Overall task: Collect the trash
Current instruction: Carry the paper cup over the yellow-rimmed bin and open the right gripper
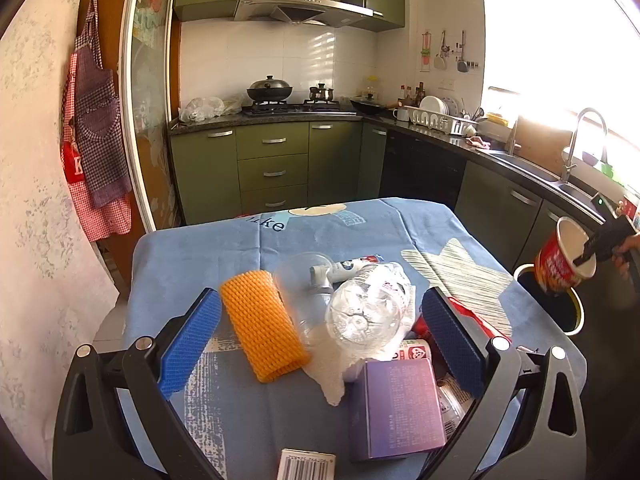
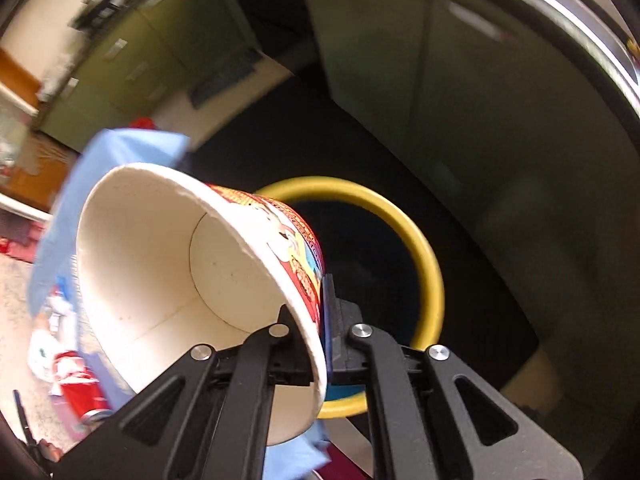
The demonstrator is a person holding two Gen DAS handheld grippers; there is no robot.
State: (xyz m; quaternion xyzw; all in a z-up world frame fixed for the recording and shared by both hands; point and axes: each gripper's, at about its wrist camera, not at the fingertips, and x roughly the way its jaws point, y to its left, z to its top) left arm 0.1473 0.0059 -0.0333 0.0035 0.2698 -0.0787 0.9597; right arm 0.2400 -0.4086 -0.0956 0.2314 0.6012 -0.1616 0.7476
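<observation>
My right gripper [image 2: 310, 304] is shut on the rim of an empty red noodle cup [image 2: 176, 276], held tilted above the yellow-rimmed trash bin [image 2: 428, 264]. The cup [image 1: 566, 258], the right gripper [image 1: 588, 254] and the bin [image 1: 576, 312] also show at the right of the left wrist view. My left gripper [image 1: 320, 344] is open above the blue-clothed table [image 1: 200, 256], with trash between its fingers: an orange foam net [image 1: 262, 324], a crushed clear bottle [image 1: 368, 308], a purple box [image 1: 400, 408] and a white tube [image 1: 348, 266].
A clear plastic lid [image 1: 300, 280], a red wrapper [image 1: 476, 320] and a barcode label [image 1: 306, 464] also lie on the table. Green cabinets [image 1: 276, 168] and a counter with a sink [image 1: 532, 164] stand behind and to the right. Aprons [image 1: 96, 132] hang on the left.
</observation>
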